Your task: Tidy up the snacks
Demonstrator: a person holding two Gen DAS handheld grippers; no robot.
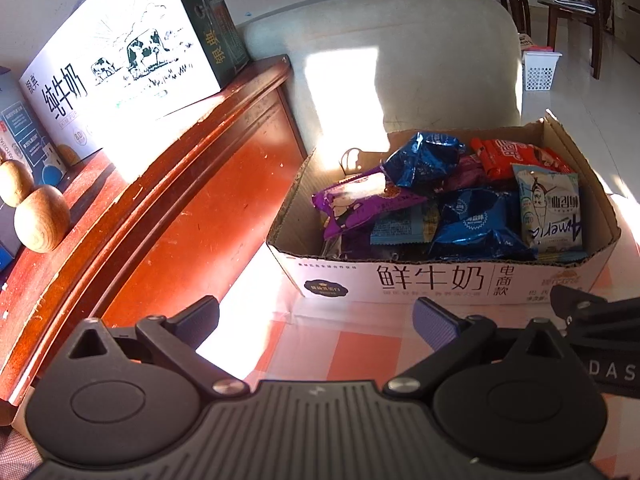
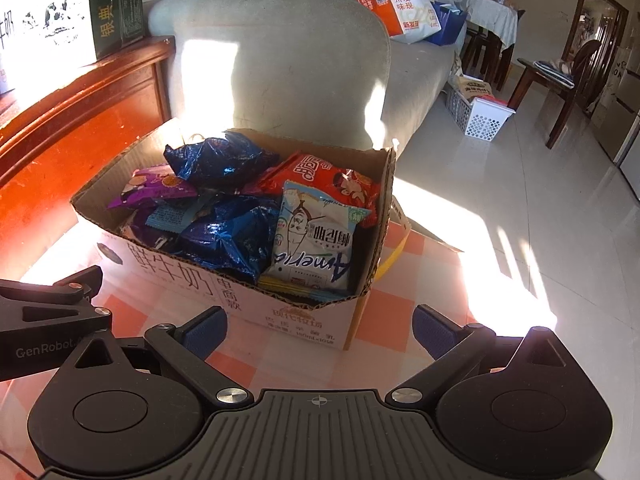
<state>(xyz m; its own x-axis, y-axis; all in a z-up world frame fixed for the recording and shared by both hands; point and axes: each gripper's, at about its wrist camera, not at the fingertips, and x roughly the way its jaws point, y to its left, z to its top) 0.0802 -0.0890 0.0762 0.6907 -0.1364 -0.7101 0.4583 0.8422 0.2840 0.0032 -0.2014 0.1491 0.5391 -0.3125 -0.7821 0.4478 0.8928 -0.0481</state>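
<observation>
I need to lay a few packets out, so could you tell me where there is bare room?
The checked tablecloth is bare between the snack box and both open claws, left claw and right claw. The box itself is crammed.

Grey upholstered sofa (image 2: 280,64) behind, sun patches on backrest. Red-brown wooden cabinet (image 1: 168,184) at left. Glossy pale tiled floor (image 2: 520,208), strong sunlight bands. Dark wooden chair (image 2: 560,80) far right. White perforated basket (image 2: 480,120) on floor.

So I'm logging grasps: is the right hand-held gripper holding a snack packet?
No, the right hand-held gripper is open and empty above the checked cloth, short of the cardboard box.
</observation>
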